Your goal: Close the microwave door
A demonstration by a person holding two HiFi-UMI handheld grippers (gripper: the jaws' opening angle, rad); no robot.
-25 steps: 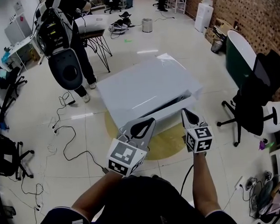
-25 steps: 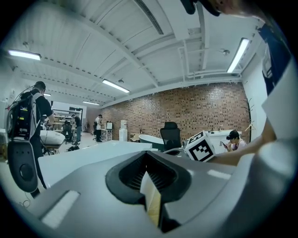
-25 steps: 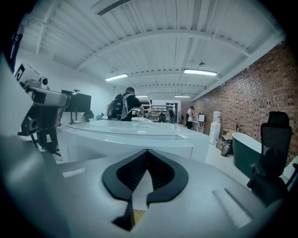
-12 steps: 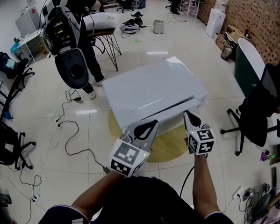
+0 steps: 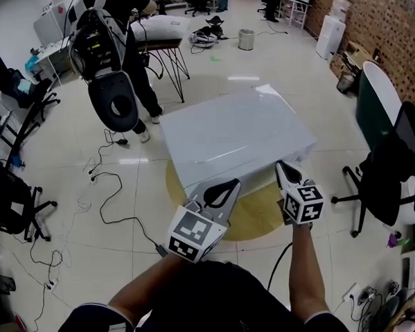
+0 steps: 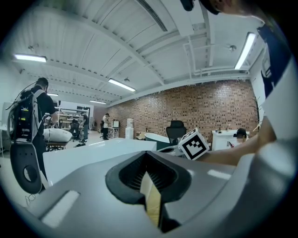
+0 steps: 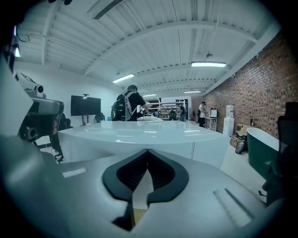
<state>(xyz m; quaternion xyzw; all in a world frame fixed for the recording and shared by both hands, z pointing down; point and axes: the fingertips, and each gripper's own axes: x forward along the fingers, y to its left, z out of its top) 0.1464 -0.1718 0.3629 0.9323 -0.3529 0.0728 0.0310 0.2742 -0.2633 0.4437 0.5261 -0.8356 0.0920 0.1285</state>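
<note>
1. Legible markings: the only print is the black-and-white square pattern on the marker cube of the left gripper [image 5: 231, 187] and of the right gripper [image 5: 283, 170]. No brand name or lettering is sharp enough to read.

2. Task item: the microwave and its door cannot be located in any view, so their heading and long axis cannot be told.

3. Left gripper: the jaws meet at the tips and enclose a small lens-shaped opening with nothing in it. In the head view it points up and to the right, toward the near edge of the white table [image 5: 234, 136]. Its own view shows the right gripper's marker cube [image 6: 194, 144] just beside it.

4. Right gripper: the jaws are together at the tips, with nothing between them. It points at the same near edge; the table top fills the middle of its view.

5. Table: the near edge runs from lower left to upper right in the head view. It stands over a yellow floor disc [image 5: 255, 218].

6. Surroundings: a person with a black backpack rig [image 5: 108, 56] stands beyond the table's left corner. A black office chair [image 5: 388, 173] stands at right, before a brick wall [image 5: 387, 13]. Loose cables [image 5: 105, 195] lie on the tiles at left.
</note>
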